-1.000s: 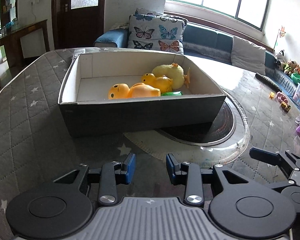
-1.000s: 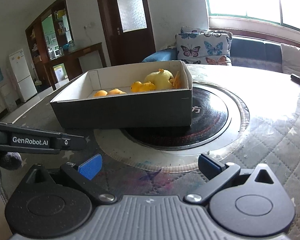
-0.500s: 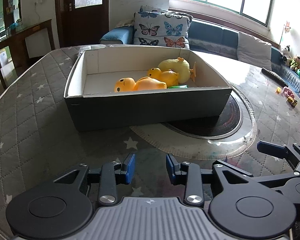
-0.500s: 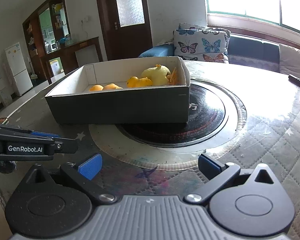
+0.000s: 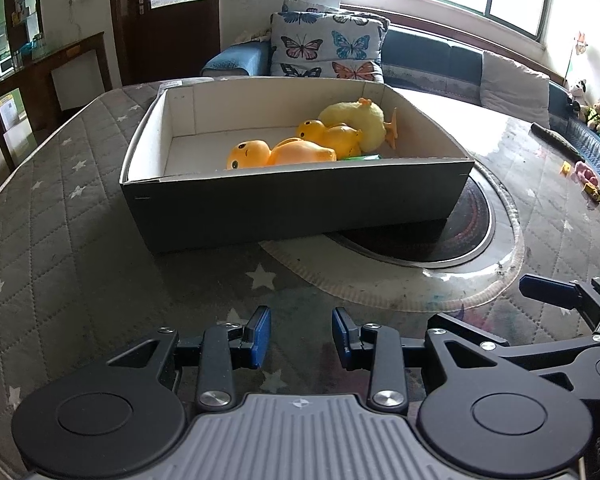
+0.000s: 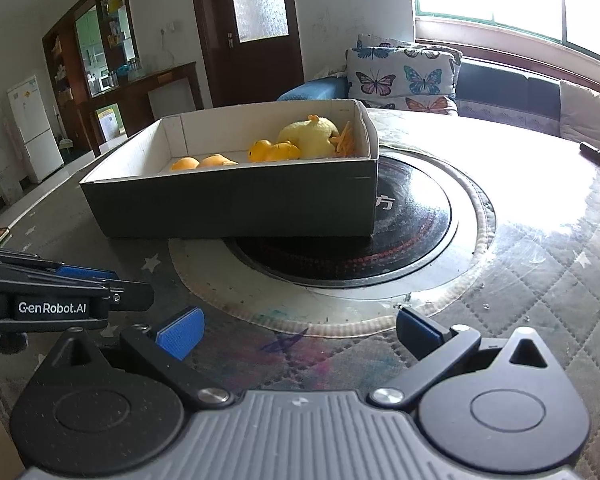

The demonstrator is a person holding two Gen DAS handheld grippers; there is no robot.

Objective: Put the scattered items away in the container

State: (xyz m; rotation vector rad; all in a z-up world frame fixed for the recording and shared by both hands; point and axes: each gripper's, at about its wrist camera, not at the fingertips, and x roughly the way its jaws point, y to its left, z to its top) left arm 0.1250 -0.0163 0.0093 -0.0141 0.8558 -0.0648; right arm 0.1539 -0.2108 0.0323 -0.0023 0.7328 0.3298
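A dark cardboard box [image 5: 292, 208] with a white inside stands on the table, partly over a black round hob [image 6: 412, 224]. In it lie two orange rubber ducks [image 5: 284, 154], a yellow plush duck [image 5: 354, 120] and a small green item [image 5: 360, 157]. The box [image 6: 236, 204] also shows in the right wrist view, with the plush duck [image 6: 310, 138] at its right end. My left gripper [image 5: 301, 336] is open and empty, low over the table in front of the box. My right gripper [image 6: 300, 330] is open wide and empty, to the right of the left one.
The table has a grey quilted star cover [image 5: 60, 240]. Small toys [image 5: 588, 184] and a dark remote [image 5: 556, 140] lie at its far right. A sofa with butterfly cushions [image 5: 324, 48] stands behind. A cabinet and fridge [image 6: 34, 128] are at the left.
Both grippers have drawn back a little from the box and the view has shifted slightly. Their jaws have kept the same opening. The toys in the box have not moved.
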